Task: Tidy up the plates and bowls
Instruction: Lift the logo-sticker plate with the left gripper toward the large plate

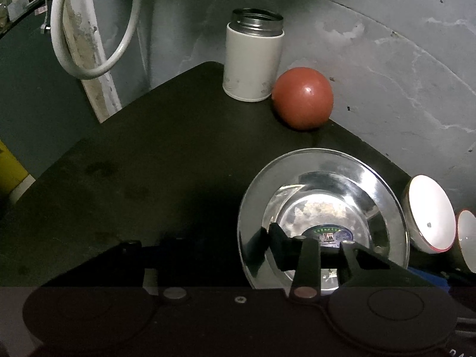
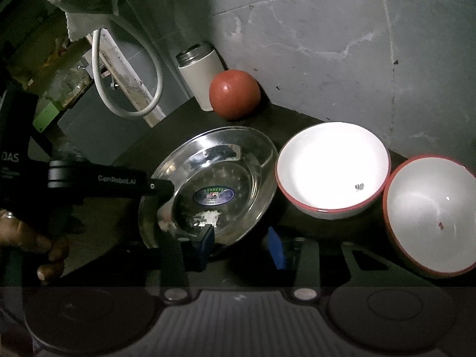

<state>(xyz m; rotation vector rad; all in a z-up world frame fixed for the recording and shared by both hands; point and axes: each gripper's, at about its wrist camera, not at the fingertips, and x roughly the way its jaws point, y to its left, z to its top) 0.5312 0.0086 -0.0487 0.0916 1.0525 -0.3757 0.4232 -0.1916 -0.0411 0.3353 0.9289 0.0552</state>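
Currently your left gripper (image 2: 160,186) reaches across the rim of the shiny round steel plate (image 2: 208,184), which sits tilted on the dark tabletop (image 1: 148,163); whether its fingers are closed on that rim or merely beside it cannot be told, since one finger is hidden in shadow in the left wrist view. Your right gripper (image 2: 242,247) stands with its blue-padded fingers apart, one pad at the plate's near edge, the other off it, nothing held between them. Just right of the plate, rim nearly touching rim, lies the white ceramic bowl with a red rim (image 2: 333,169), and beyond it, toward the right gripper's outer side, a second red-rimmed white bowl (image 2: 431,214) tipped on its side. The step in hand appears to be seizing the plate; the next move likely calls for a firm hold on the thin, slippery rim before lifting. Ahead of both tools, a white cylindrical metal-lipped canister (image 1: 253,59) and a red ball (image 1: 303,98) stand touching at the back corner against the grey wall (image 1: 386,74). Open tabletop lies to the left tool's left, though the table edge falls away there, near a looped white hose (image 1: 89,29).
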